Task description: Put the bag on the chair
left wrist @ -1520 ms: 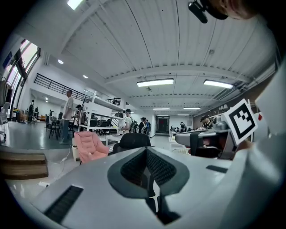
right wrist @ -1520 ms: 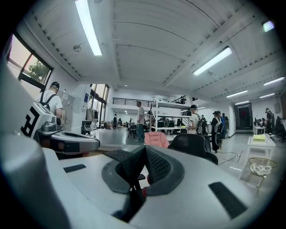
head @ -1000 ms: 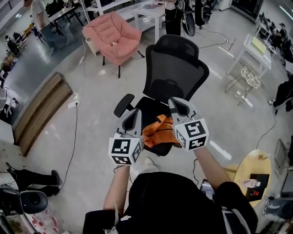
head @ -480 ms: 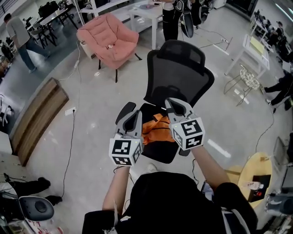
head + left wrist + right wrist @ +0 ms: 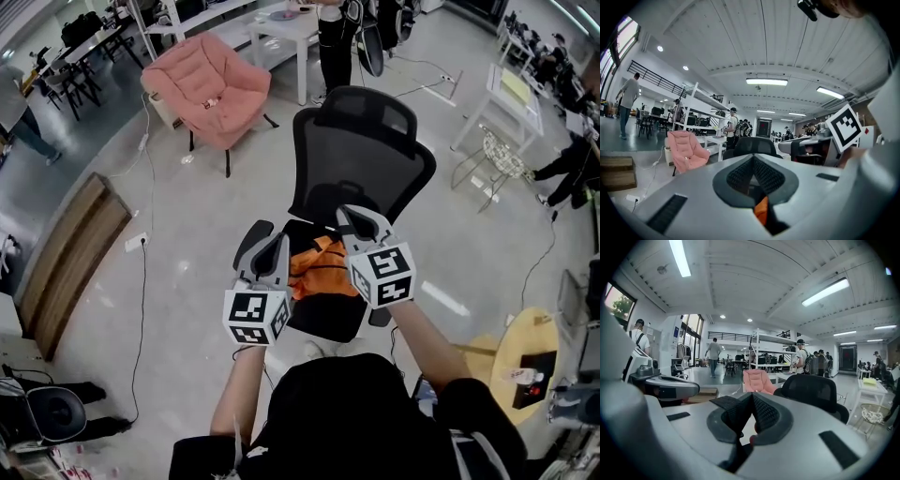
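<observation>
Left gripper [image 5: 278,243] and right gripper [image 5: 355,218] jaws each pinch the orange bag [image 5: 319,267]; it is over the chair [image 5: 361,159] seat.

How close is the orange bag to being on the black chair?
Done: the orange bag is above the seat of the black chair. In hand: left tongs and right tongs both pinch it. To do: set it down and let go. I can't tell if it rests there yet.

The bag [image 5: 323,272] lies over the seat of the office chair [image 5: 361,155], between the left gripper [image 5: 278,247] and the right gripper [image 5: 349,219], with an armchair [image 5: 206,89] and a table [image 5: 281,28] behind.
</observation>
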Motion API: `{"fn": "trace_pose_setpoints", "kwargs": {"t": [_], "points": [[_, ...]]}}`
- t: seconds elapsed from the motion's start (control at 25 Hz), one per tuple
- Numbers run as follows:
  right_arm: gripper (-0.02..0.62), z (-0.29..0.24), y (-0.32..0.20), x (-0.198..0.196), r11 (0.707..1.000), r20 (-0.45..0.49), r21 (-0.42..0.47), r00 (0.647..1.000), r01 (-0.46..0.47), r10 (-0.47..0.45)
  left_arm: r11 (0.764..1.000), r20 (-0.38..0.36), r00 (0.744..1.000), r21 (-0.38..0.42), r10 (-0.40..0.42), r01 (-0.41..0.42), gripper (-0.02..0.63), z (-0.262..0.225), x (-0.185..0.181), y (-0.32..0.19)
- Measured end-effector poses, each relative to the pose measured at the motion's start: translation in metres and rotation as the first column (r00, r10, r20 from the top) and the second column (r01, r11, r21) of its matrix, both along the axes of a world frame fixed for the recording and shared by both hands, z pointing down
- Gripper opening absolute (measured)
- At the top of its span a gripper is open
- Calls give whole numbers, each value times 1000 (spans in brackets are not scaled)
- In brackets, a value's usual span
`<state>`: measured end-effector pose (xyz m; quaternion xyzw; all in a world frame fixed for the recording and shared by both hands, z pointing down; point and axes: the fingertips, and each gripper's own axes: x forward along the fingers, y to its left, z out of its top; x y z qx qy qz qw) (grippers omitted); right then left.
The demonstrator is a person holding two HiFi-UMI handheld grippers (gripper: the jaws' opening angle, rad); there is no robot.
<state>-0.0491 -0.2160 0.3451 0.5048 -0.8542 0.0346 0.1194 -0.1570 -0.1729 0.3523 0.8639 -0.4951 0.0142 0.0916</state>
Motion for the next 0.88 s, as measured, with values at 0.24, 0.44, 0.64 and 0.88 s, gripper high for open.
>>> {"fn": "trace_pose_setpoints", "kwargs": {"t": [0.24, 0.44, 0.64, 0.88], "points": [[0, 12, -18, 8, 1000, -19, -18, 1000, -12, 12, 1000, 6, 1000, -21, 18, -18, 11, 13, 11, -16], [0, 24, -35, 17, 999, -22, -44, 1000, -16, 15, 999, 2, 1000, -41, 12, -12, 11, 23, 20, -32], [0, 36, -55, 28, 997, -6, -72, 1000, -6, 6, 998, 0, 1000, -68, -3, 3, 11, 35, 32, -54], [0, 51, -83, 41, 994, 2, -113, 1000, 5, -5, 995, -3, 1000, -102, -18, 18, 11, 48, 52, -79]]}}
